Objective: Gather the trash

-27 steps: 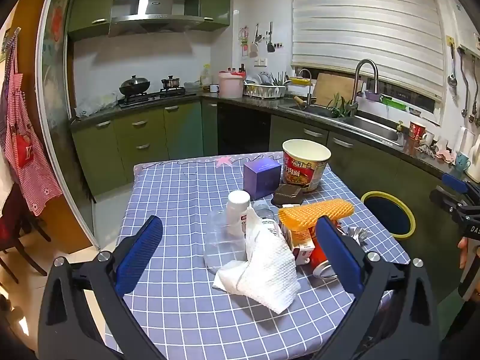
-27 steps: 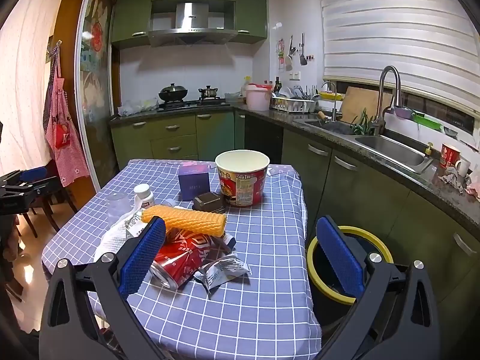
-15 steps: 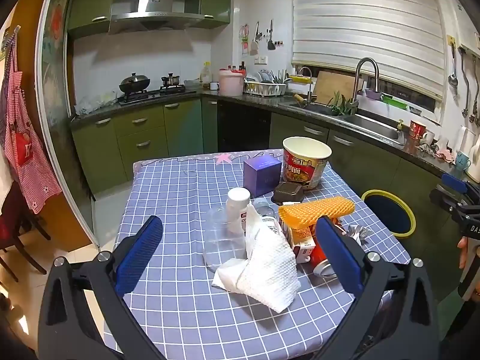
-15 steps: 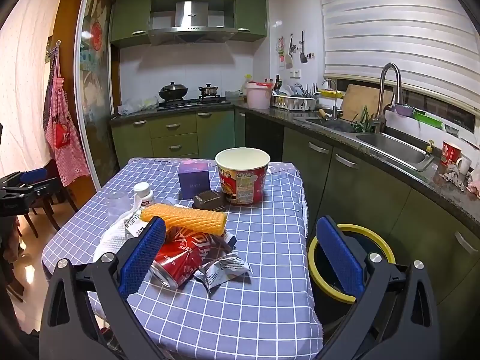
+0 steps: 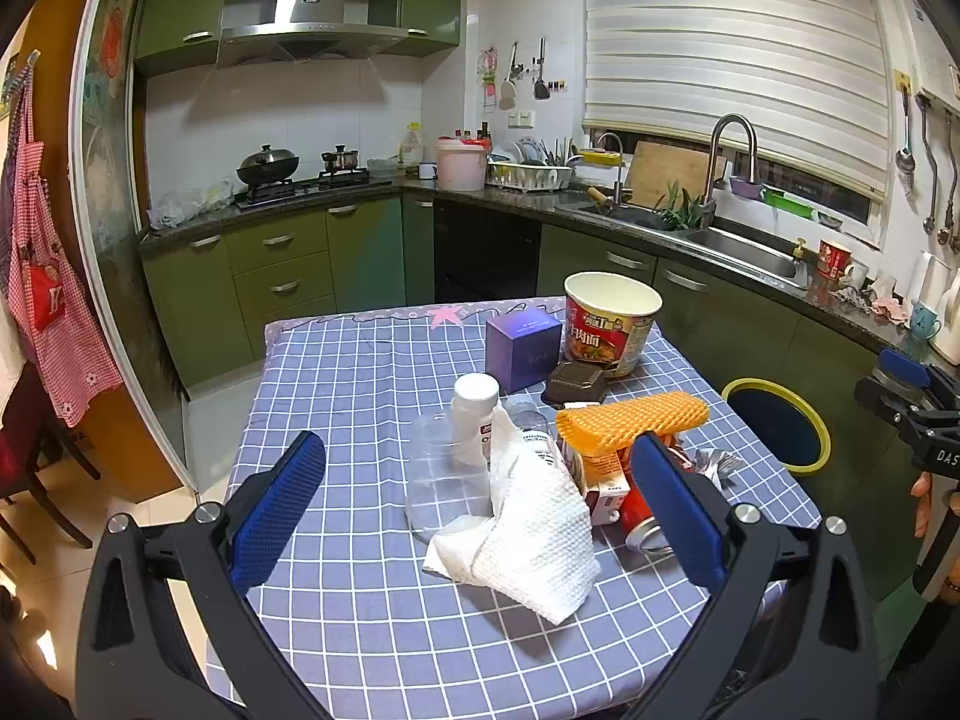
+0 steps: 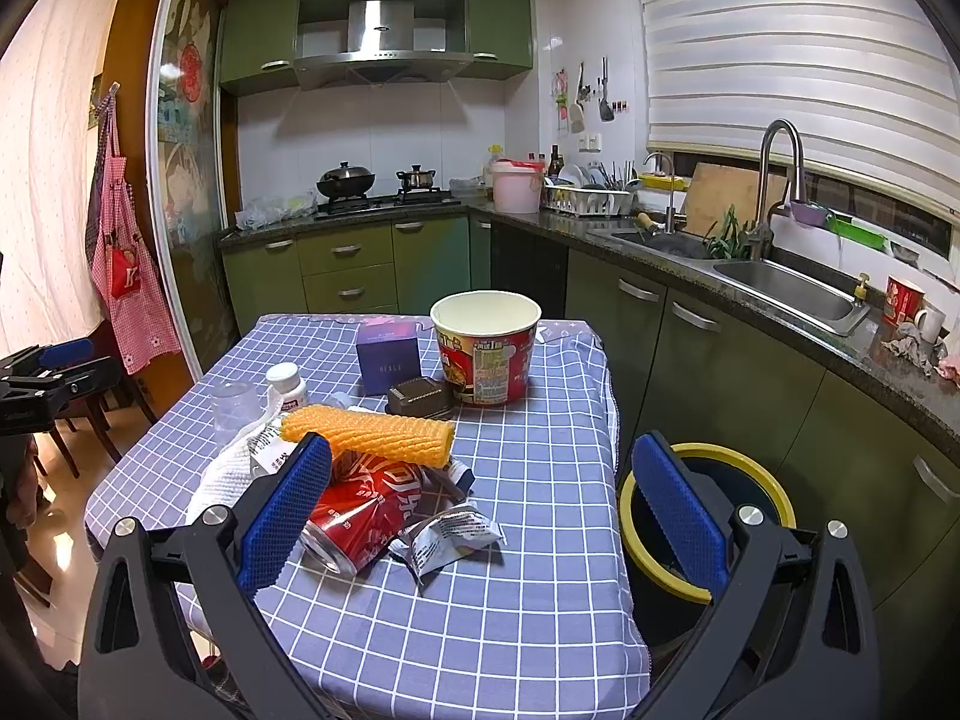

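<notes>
Lying between open right tongs (image 6: 480, 510): can (image 6: 360, 510).

glossy metal can (image 6: 354, 510), dimpled paper towel (image 5: 534, 546), cloth tablecloth (image 6: 528, 468).

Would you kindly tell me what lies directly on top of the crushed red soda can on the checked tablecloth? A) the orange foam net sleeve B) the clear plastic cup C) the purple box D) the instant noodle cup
A: in the right wrist view the orange foam net sleeve rests across the crushed red soda can, while the box and both cups stand apart on the cloth.
</notes>
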